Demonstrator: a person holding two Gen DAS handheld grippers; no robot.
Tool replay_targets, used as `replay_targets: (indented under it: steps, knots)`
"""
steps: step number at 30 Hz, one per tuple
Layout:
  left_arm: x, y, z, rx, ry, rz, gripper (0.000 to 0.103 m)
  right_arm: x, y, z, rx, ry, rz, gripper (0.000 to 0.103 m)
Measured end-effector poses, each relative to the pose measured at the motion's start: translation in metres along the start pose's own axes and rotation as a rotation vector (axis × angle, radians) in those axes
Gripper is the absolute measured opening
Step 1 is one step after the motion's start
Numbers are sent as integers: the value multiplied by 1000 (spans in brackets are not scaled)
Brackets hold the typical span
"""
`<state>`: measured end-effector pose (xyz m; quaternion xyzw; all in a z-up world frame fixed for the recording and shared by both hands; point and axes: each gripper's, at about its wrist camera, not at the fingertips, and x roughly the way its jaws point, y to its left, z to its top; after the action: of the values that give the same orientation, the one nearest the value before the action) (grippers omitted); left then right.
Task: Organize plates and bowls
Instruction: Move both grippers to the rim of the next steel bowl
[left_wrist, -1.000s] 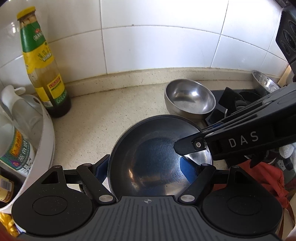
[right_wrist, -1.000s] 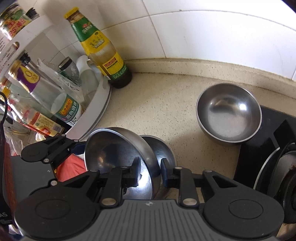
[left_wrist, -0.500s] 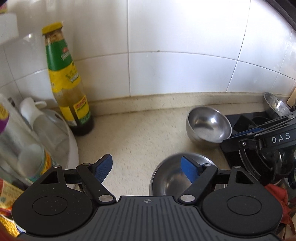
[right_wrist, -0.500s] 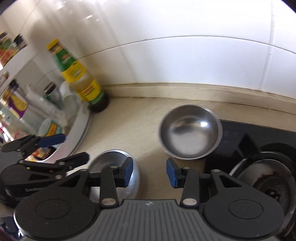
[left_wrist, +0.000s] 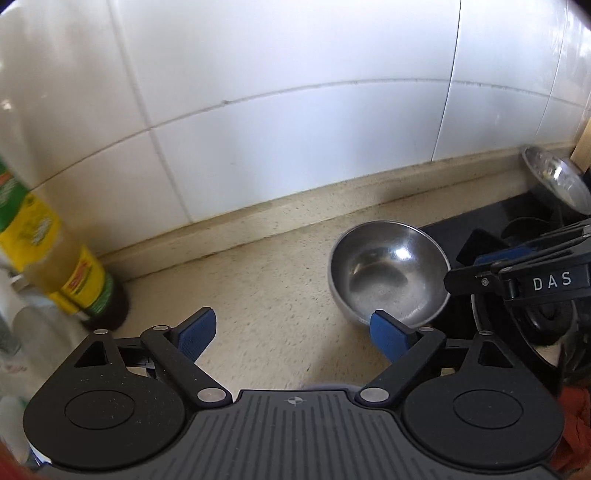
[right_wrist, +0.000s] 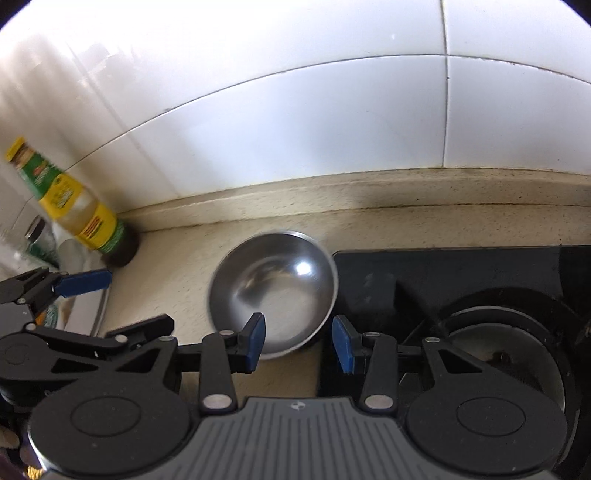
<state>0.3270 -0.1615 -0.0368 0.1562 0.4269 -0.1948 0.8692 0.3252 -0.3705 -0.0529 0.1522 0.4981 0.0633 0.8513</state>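
A steel bowl (left_wrist: 388, 273) stands upright on the beige counter beside the black stove; it also shows in the right wrist view (right_wrist: 273, 291). My left gripper (left_wrist: 291, 334) is open and empty above the counter, its right finger just in front of the bowl. My right gripper (right_wrist: 298, 341) is open and empty, hovering over the bowl's near rim. The right gripper shows at the right edge of the left wrist view (left_wrist: 517, 280); the left gripper shows at the left of the right wrist view (right_wrist: 74, 284). A second steel dish (left_wrist: 557, 181) leans at the far right.
A sauce bottle (right_wrist: 77, 214) with a green and yellow label stands at the wall on the left. A white rack with bottles (left_wrist: 14, 332) is at the far left. The black gas stove (right_wrist: 480, 314) with its burner lies to the right. White tiles back the counter.
Both grippers let go of the steel bowls near the front, opened and rose away. The views tilted up and shifted towards the single bowl by the stove; the front bowls have left view.
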Motion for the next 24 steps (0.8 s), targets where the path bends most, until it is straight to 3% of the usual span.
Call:
replay_targets:
  steps: [7, 14, 19, 24]
  knots:
    - [44, -1, 16, -25, 75, -35, 94, 27, -16, 14, 44, 29, 12, 39]
    - [68, 0, 25, -21, 97, -47, 92, 47, -19, 17, 61, 68, 35, 39]
    - [83, -3, 25, -4, 135, -53, 81, 50, -18, 15, 47, 83, 43, 38]
    - [90, -6, 22, 5, 150, -58, 79, 52, -18, 12, 42, 104, 44, 34]
